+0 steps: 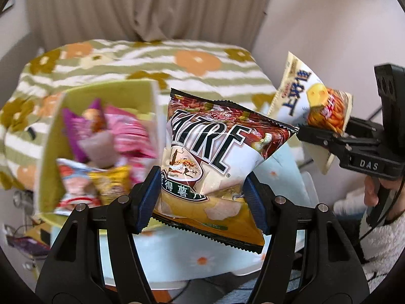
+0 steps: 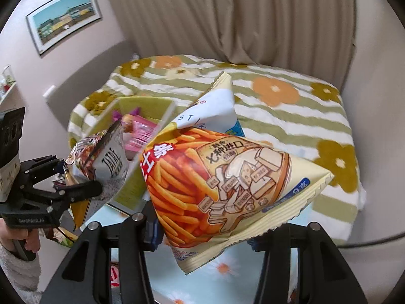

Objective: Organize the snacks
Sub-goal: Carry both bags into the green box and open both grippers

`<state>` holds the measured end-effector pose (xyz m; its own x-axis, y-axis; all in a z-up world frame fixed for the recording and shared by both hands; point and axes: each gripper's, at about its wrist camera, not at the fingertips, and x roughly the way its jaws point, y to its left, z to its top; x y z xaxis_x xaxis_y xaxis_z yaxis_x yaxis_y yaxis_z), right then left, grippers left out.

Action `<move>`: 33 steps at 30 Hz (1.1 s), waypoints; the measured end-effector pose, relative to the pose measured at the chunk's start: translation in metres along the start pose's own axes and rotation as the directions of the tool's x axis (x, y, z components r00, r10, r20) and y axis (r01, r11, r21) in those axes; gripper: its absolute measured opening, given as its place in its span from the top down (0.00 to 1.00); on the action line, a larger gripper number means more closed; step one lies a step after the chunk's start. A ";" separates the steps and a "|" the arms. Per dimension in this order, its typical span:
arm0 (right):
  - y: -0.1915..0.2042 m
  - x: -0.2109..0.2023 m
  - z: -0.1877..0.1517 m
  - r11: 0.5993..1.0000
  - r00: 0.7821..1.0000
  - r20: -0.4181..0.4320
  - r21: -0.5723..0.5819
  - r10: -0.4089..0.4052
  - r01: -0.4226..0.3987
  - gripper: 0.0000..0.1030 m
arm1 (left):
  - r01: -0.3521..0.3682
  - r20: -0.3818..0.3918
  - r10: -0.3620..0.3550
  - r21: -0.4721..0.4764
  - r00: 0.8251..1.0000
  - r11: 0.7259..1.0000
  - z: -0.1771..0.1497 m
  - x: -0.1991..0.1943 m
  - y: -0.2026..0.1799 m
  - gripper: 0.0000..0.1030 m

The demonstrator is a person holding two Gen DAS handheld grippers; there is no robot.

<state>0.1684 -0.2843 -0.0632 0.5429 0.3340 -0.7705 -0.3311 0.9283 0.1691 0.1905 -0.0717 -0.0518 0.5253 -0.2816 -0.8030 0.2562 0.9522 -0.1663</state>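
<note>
Behind left tongs (image 1: 202, 202), blurred packets fill box (image 1: 106, 93).

Green snack box (image 1: 106, 96) on light-blue floral table (image 1: 177, 250); flowered striped bed (image 1: 197, 60) behind.

We take box (image 1: 101, 116) as landmark. Box sits on table (image 1: 177, 250), before bed (image 1: 162, 58). In box: small snack packets (image 1: 121, 136), heaped. Just right of box: chip bag (image 1: 212, 162), clamped between pads of left gripper (image 1: 202, 202), above table. Further right of box: cheese-stick bag (image 1: 308, 103), pinched in right gripper (image 1: 326, 136), well apart from chip bag. Behind box and bed: curtain (image 1: 152, 5). We note framed picture (image 2: 64, 17) on wall, up and left of box in right wrist view.
</note>
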 end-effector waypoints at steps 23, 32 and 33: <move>0.130 0.126 0.081 0.996 0.999 -0.045 0.085 0.013 -0.009 0.55 | -0.118 -0.072 0.113 -0.063 0.991 0.991 0.038 0.058 0.204 0.07; 0.135 0.150 0.086 0.989 0.996 -0.081 0.141 -0.025 0.036 0.55 | -0.093 -0.077 0.087 -0.073 0.993 0.993 0.025 0.067 0.221 0.01; 0.135 0.152 0.087 0.989 0.996 -0.086 0.143 -0.024 0.036 0.55 | -0.090 -0.078 0.084 -0.078 0.993 0.993 0.023 0.065 0.220 0.01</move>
<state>0.2729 -0.0937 -0.1044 0.4822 0.2965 -0.8243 -0.1974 0.9535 0.2275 0.3001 0.1168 -0.1275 0.4802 -0.1905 -0.8562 0.1441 0.9800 -0.1372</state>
